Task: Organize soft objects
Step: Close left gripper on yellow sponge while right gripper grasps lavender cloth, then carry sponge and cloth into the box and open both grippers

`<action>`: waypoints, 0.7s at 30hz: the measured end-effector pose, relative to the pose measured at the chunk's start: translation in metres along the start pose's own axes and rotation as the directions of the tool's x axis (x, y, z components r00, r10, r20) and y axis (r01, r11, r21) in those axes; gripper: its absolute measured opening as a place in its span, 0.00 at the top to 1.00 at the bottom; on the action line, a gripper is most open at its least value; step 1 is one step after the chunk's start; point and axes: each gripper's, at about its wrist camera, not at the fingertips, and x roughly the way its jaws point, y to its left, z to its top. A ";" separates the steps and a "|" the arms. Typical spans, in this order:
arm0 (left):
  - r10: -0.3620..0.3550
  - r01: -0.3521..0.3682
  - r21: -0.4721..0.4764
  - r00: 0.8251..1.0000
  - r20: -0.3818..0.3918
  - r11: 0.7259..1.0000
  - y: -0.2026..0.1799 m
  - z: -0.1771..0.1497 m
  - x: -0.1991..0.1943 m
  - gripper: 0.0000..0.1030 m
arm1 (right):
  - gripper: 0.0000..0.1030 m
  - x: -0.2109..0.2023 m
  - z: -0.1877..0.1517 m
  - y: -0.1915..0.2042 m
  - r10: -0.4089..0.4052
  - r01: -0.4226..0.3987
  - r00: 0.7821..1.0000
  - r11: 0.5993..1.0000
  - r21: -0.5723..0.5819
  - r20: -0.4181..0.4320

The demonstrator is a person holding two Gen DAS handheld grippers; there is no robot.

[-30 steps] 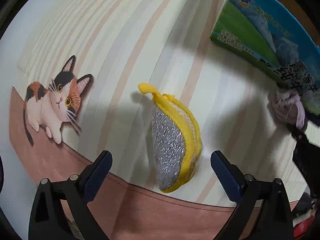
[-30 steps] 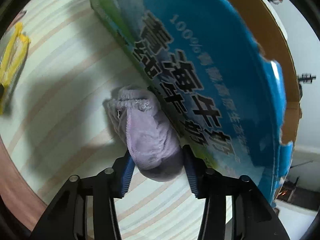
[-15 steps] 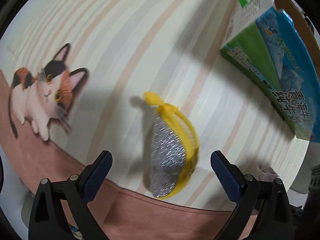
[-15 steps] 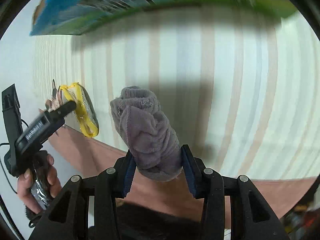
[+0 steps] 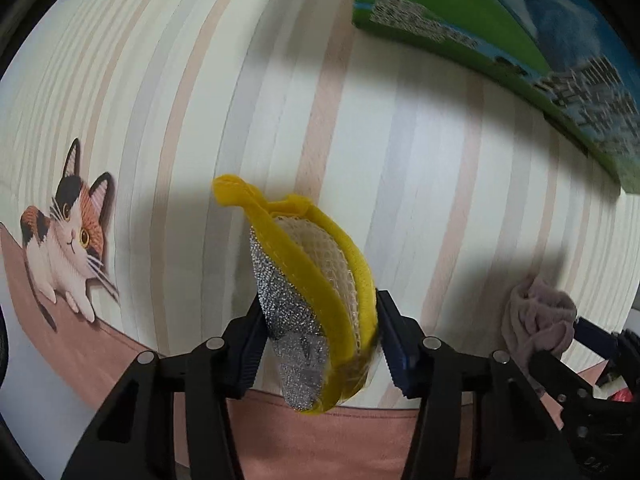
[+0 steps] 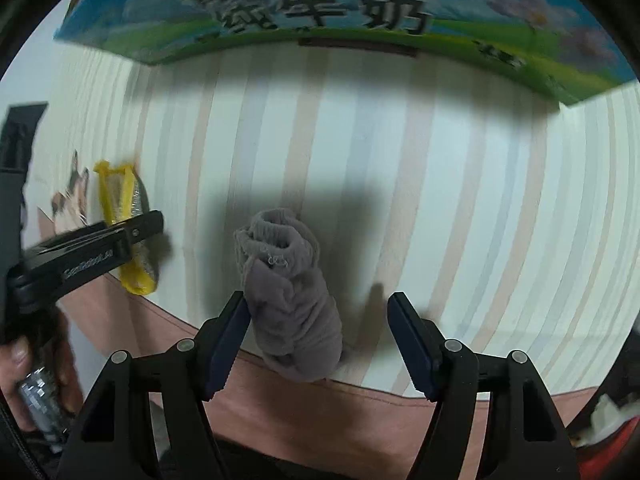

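My left gripper (image 5: 318,338) is shut on a yellow-edged scrub pad (image 5: 316,304) with a silver mesh face, held upright over the striped tablecloth (image 5: 420,168). The pad also shows at the left of the right wrist view (image 6: 128,224), inside the left gripper (image 6: 120,236). My right gripper (image 6: 318,340) is open. A rolled grey-purple sock (image 6: 292,300) lies between its jaws, against the left finger and clear of the right one. The sock also shows at the right of the left wrist view (image 5: 536,320).
A blue and green milk carton box (image 6: 320,12) stands at the far side of the cloth and shows in the left wrist view (image 5: 520,40) too. A cat picture (image 5: 68,240) is printed at the cloth's left. A pink-brown border (image 5: 320,440) runs along the near edge.
My left gripper closed on the scrub pad. My right gripper carried the sock away from the box toward the near edge, then opened and let it go.
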 end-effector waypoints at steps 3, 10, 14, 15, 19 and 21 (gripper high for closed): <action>0.012 -0.012 0.008 1.000 0.001 1.000 -0.010 -0.013 0.000 0.54 | 0.29 0.014 0.000 0.027 -0.022 0.022 1.000 0.999 -0.037 -0.007; 0.019 -0.019 0.017 1.000 0.001 1.000 -0.029 -0.025 0.000 0.54 | 0.55 0.033 -0.011 0.047 -0.053 0.051 0.998 0.997 -0.056 -0.027; -0.007 0.007 0.003 1.000 -0.004 1.000 -0.035 -0.009 0.000 0.50 | 0.56 0.037 -0.013 0.057 -0.056 0.055 0.998 0.997 -0.054 -0.033; -0.017 0.016 -0.007 1.000 -0.015 1.000 -0.036 -0.004 -0.001 0.49 | 0.56 0.036 -0.014 0.057 -0.054 0.052 0.998 0.997 -0.052 -0.035; -0.017 0.017 -0.015 1.000 -0.017 1.000 -0.031 0.003 0.001 0.49 | 0.54 0.034 0.000 0.041 -0.032 0.030 0.998 0.999 -0.037 -0.050; -0.022 0.022 -0.021 1.000 -0.016 1.000 -0.033 0.006 0.000 0.51 | 0.54 0.035 0.002 0.039 -0.032 0.030 0.998 0.999 -0.036 -0.053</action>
